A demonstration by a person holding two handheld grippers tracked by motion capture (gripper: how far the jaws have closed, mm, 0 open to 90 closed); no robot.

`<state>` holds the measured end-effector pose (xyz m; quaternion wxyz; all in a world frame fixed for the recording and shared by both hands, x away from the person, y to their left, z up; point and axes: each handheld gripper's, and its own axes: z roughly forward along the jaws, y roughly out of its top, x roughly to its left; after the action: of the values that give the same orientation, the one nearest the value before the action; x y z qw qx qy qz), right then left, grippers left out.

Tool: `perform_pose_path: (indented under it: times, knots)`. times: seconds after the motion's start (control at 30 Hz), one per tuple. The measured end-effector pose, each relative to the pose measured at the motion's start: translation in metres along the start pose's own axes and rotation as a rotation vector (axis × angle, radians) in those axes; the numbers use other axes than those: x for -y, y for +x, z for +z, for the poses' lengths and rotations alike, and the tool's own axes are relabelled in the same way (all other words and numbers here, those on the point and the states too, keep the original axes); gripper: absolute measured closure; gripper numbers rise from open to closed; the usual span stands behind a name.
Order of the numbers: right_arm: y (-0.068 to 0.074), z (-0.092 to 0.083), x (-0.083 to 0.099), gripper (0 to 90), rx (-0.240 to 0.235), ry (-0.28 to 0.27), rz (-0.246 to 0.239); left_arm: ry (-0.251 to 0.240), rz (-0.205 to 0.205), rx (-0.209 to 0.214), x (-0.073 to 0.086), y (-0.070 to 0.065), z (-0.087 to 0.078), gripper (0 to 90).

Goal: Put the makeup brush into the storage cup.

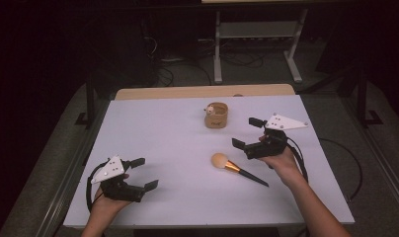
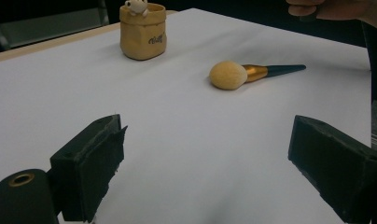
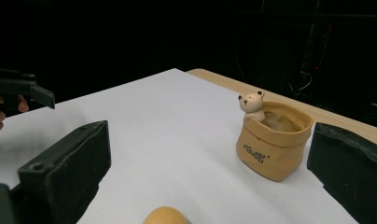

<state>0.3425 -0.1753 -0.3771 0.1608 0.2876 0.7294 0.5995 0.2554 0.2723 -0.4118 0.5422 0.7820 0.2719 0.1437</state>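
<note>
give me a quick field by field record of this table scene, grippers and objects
surface: white table
left gripper: open, holding nothing, near the table's front left
right gripper: open, holding nothing, above the brush's head end
makeup brush: lying flat, tan head toward the left, dark handle toward the right
bear pot: tan, upright, small bear figure at its rim, behind the brush
contact: neither gripper touches brush or pot

Each hand carries a black two-jaw gripper. The left gripper [image 1: 140, 174] has a grey three-cornered plate on top, marked with small dark screw dots, and a black cable looping from its rear. The right gripper [image 1: 248, 132] bears an identical plate and a black cable trailing back along the forearm. The fingers [image 2: 91, 163] are blocky black pads with matte faces; a brass-coloured ringed hole sits at one base. Both forearms are bare, no sleeves.
</note>
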Motion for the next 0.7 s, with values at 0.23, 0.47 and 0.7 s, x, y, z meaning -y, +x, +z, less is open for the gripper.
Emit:
perform_pose_path:
  times: [0.23, 0.47, 0.7]
  knots:
    - [0.001, 0.008, -0.005, 0.0, -0.009, 0.003, -0.008, 0.0, -0.001, 0.001, 0.0, 0.0, 0.0, 10.1]
    - [0.002, 0.018, -0.008, 0.0, -0.026, 0.006, -0.008, -0.001, -0.001, 0.0, 0.0, 0.0, 0.0, 10.1]
    - [0.0, 0.028, -0.012, 0.0, -0.029, 0.003, -0.009, -0.003, -0.003, 0.002, 0.0, 0.0, 0.0, 10.0]
